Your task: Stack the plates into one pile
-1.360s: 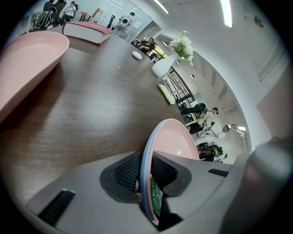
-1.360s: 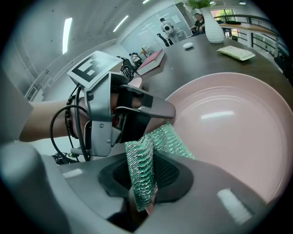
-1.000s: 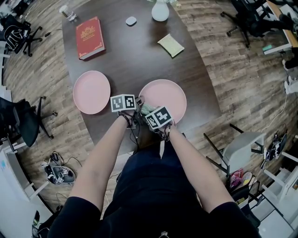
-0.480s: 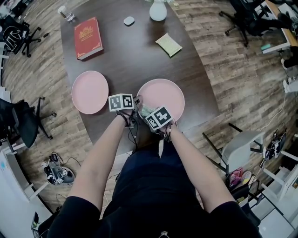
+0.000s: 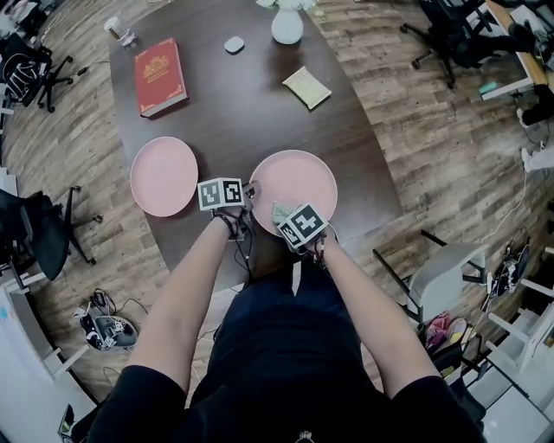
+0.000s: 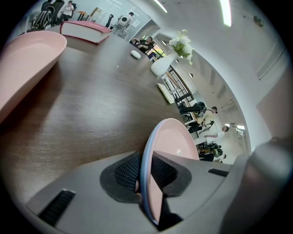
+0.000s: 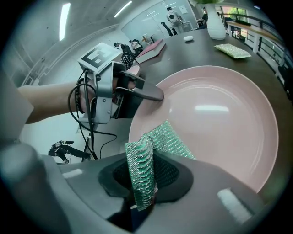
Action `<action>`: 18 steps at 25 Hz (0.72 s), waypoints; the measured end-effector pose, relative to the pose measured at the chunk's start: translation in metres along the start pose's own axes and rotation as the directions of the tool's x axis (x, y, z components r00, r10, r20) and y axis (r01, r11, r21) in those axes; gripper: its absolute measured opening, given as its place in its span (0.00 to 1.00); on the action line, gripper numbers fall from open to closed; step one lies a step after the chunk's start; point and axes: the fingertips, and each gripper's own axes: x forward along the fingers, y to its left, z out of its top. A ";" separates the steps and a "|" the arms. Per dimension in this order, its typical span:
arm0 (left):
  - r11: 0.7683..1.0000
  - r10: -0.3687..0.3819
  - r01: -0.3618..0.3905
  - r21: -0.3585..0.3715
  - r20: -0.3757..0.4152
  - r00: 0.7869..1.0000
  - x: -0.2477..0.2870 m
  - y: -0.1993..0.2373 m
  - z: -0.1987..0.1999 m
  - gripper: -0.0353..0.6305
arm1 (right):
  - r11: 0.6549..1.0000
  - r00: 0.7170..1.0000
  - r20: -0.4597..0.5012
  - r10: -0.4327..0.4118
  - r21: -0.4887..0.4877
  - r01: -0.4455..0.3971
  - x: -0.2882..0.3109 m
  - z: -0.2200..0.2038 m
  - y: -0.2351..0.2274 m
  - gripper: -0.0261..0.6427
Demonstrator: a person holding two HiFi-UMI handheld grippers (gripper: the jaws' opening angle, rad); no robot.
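A: Where are the plates?

B: Both are on a dark brown wooden table (image 5: 242,112), seen from above. One round pink plate (image 5: 299,173) sits centre-right, close to the table's near edge. A second round pink plate (image 5: 163,176) lies to its left, apart from it and not stacked.

A: And the grippers?

B: The left gripper (image 6: 143,171) is clamped on the left rim of the centre-right plate, with the rim pinched between both pads. The right gripper (image 7: 142,176) is closed on a green glittery scouring cloth (image 7: 160,137), whose free end reaches over that same plate's near rim. The two grippers are close together.

A: Anything else on the table?

B: Toward the far side — a red hardback book (image 5: 160,73), a white vase (image 5: 286,26) and a flat yellow-green pad (image 5: 306,87), all well away from the plates.
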 end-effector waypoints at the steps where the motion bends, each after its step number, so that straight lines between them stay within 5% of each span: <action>1: 1.000 0.000 0.000 0.001 0.000 1.000 0.000 0.000 0.000 0.13 | 1.000 1.000 -0.003 -0.010 -0.003 0.010 -0.002 -0.003 -0.003 0.17; 18: 1.000 -0.007 0.007 0.002 0.000 1.000 0.001 0.000 0.000 0.13 | 0.982 0.983 0.012 -0.183 -0.040 0.183 -0.044 -0.018 -0.061 0.17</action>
